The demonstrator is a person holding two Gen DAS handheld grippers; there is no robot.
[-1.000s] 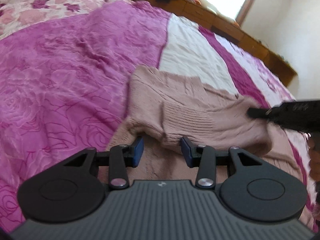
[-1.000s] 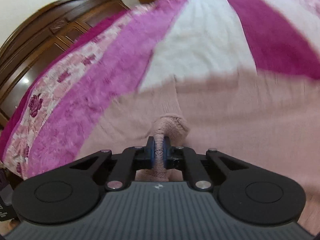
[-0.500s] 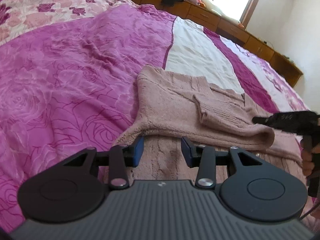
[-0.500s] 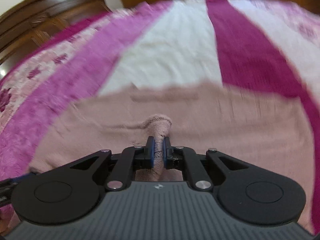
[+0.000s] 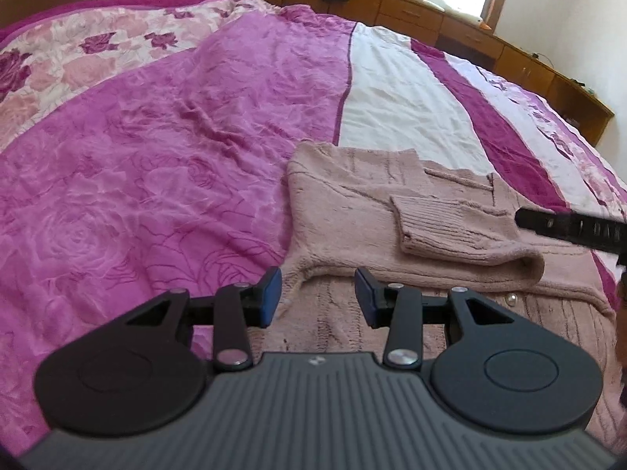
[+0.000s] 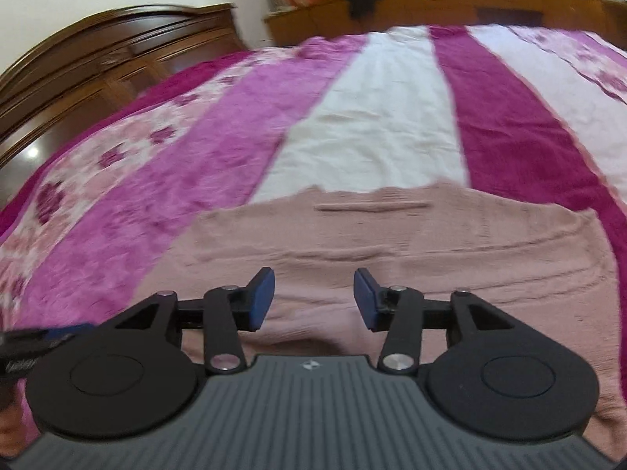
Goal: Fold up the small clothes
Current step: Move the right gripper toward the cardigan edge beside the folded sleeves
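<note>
A dusty-pink knitted sweater [image 5: 352, 203] lies flat on the bed, with one ribbed sleeve [image 5: 450, 231] folded across its body. My left gripper [image 5: 316, 297] is open just above the sweater's near edge, nothing between its blue pads. In the right wrist view the same sweater [image 6: 392, 250] fills the foreground, and my right gripper [image 6: 313, 299] hovers open over it, holding nothing. The right gripper's black finger [image 5: 568, 229] pokes in from the right edge of the left wrist view, beside the folded sleeve.
The bed is covered by a magenta, white and floral striped blanket [image 5: 156, 156]. A dark wooden headboard [image 6: 98, 66] stands at the left. Low wooden cabinets [image 5: 450, 23] with clothes on top line the far wall under a bright window.
My right gripper has let go of the sleeve it was shut on and now stands open. The sleeve lies folded over the sweater. Both grippers have pulled back a little.
</note>
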